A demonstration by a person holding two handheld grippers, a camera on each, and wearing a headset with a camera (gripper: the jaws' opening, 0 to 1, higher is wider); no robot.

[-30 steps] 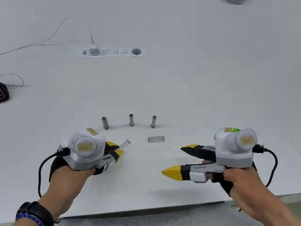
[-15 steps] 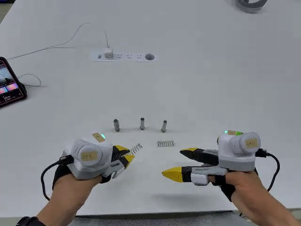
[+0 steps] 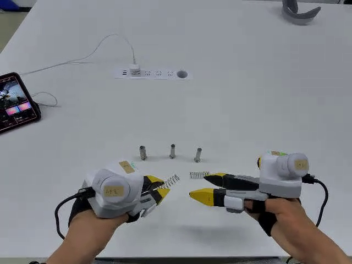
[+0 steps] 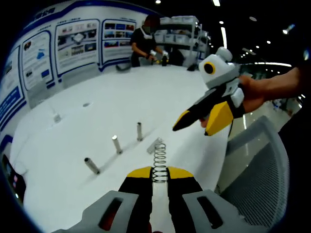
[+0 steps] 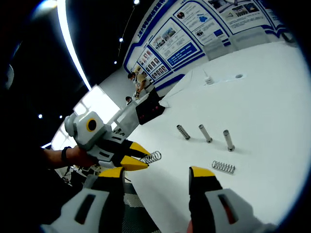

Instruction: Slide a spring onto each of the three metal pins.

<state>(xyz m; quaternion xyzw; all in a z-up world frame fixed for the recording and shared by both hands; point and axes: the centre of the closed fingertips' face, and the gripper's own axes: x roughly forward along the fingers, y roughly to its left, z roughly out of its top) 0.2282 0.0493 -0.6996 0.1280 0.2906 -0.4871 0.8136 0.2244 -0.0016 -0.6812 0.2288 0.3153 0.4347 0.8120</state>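
Observation:
Three short metal pins stand in a row on the white table: the left pin wears a spring, while the middle pin and right pin are bare. My left gripper is shut on a spring that sticks out past its tips, short of the pins and in front of them. A loose spring lies in front of the right pin. My right gripper is open, its upper fingertip right beside that loose spring.
A white power strip with a plugged-in cable lies at the back. A tablet sits at the left edge and a grey object at the far right corner. The table's front edge runs just below both hands.
The head camera tilted, shifting the whole picture. My left gripper carried its spring rightward and closer to the pins. My right gripper moved left to the loose spring.

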